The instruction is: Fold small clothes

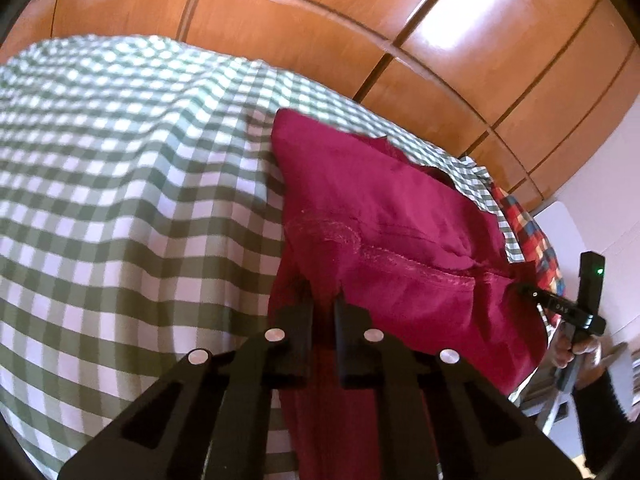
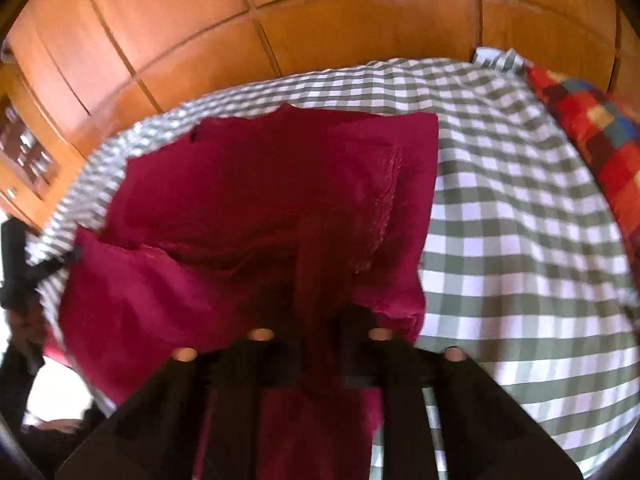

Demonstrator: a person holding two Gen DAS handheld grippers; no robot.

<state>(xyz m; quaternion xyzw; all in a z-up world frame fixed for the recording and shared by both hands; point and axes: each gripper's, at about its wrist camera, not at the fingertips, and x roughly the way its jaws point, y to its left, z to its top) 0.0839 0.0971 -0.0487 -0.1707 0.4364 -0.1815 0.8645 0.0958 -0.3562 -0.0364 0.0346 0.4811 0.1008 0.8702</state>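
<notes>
Our left claw (image 1: 324, 300) sits at the bottom centre of the left wrist view, its jaws drawn in close with a fold of the crimson garment (image 1: 400, 216) pinched between them. Our right claw (image 2: 320, 316) does likewise at the bottom centre of the right wrist view — jaws nearly together, the same red cloth bunched between them and running down past the fingers.

From there we go by size. The orange-brown wooden wardrobe doors (image 1: 360, 20) fill the whole top of both views, with dark grooves between the panels. Below them spreads the green-and-white checked bed cover (image 1: 120, 200), taking the left and middle of the left wrist view and the right side of the right wrist view. On it lies the garment, right of centre in the left view and left of centre in the right, with a stitched hem across it. A multicoloured checked cloth (image 2: 592, 128) lies at the upper right of the right view — just beside the cover's edge. In the left view, at the lower right, we see the right claw's black body.
</notes>
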